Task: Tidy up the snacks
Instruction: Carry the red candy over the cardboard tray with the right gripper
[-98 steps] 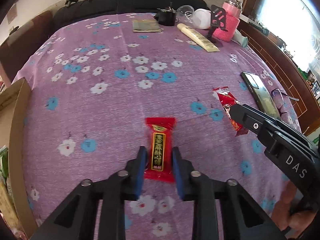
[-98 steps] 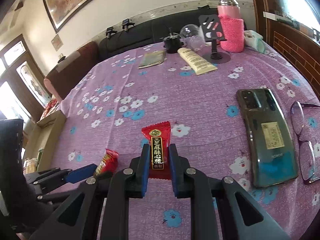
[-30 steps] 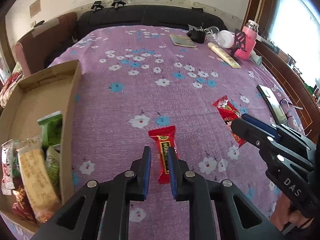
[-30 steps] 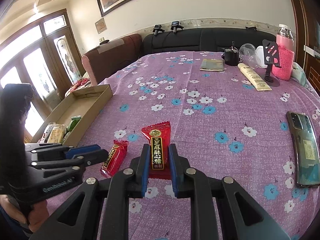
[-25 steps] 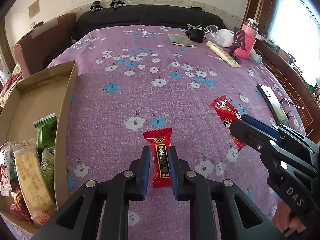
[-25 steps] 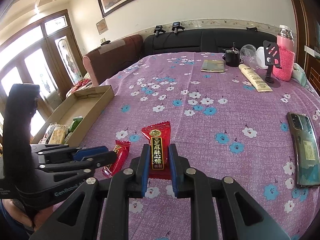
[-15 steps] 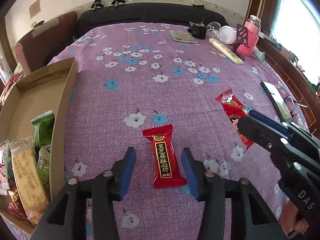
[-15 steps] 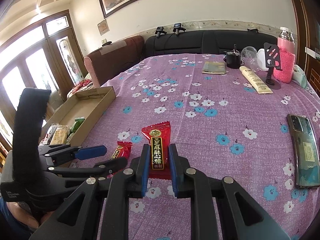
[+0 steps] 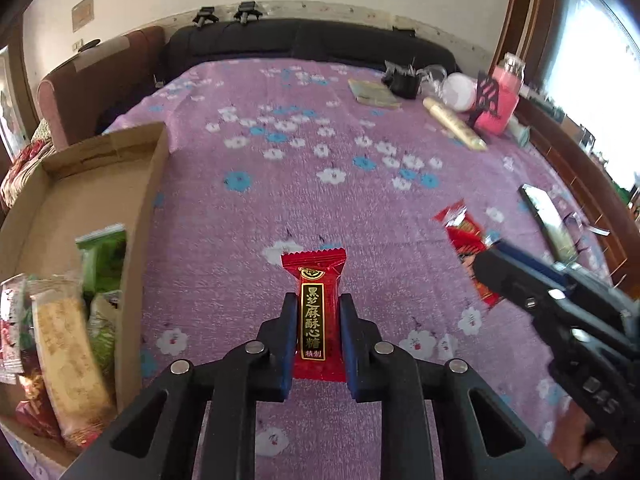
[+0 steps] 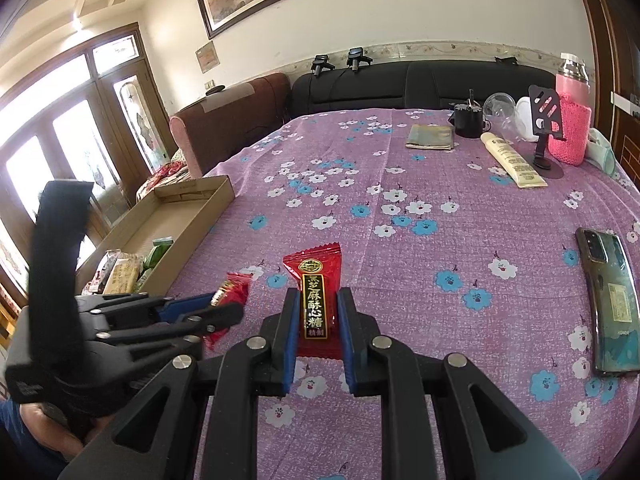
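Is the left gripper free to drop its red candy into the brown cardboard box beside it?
Probably yes: the left gripper grips its red candy, and the open-topped brown cardboard box sits close on its left with nothing between.

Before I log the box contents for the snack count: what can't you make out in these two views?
- Snacks in the cardboard box: motion blur in the left wrist view; too small in the right wrist view.
- Left gripper: its candy bottom edge sits behind the fingers.
- Right gripper: its candy lower end likewise hidden.
- Glasses: blurred in the left wrist view, outside the right wrist view.
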The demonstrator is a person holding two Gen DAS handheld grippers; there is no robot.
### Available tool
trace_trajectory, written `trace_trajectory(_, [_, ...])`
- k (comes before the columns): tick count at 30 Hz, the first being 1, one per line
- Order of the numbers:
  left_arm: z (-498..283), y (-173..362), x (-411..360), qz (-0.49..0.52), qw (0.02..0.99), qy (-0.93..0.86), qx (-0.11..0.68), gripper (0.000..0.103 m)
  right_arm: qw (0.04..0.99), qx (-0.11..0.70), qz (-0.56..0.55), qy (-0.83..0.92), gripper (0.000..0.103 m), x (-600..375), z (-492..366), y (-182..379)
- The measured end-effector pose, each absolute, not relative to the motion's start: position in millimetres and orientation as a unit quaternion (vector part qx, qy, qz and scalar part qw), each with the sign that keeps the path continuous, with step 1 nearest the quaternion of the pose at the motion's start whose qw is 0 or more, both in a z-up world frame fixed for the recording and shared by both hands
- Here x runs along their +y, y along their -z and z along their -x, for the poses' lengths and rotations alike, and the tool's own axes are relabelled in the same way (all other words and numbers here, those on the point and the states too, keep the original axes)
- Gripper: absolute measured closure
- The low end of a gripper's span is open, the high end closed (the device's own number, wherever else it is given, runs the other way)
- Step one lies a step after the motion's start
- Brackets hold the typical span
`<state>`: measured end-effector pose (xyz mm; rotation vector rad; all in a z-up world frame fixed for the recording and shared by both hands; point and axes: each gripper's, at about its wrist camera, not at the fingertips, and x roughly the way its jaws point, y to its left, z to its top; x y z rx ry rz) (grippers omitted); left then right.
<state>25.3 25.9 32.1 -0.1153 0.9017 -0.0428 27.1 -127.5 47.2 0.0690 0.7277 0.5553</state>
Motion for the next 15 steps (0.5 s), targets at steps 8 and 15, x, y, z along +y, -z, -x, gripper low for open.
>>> trace_trajectory(8, [1.7,-69.3,64.6,0.082,0.918,0.013,0.388,0.083,0.887,0.361,-0.047,-0.284,0.085,-101.3,-17.9,-55.8])
trace_trajectory(15, [29.2,-77.7,130.5,0.115,0.924,-0.034,0.362,0.083,0.86,0.372,-0.028,-0.348,0.085,-35.3,4.5,-65.2])
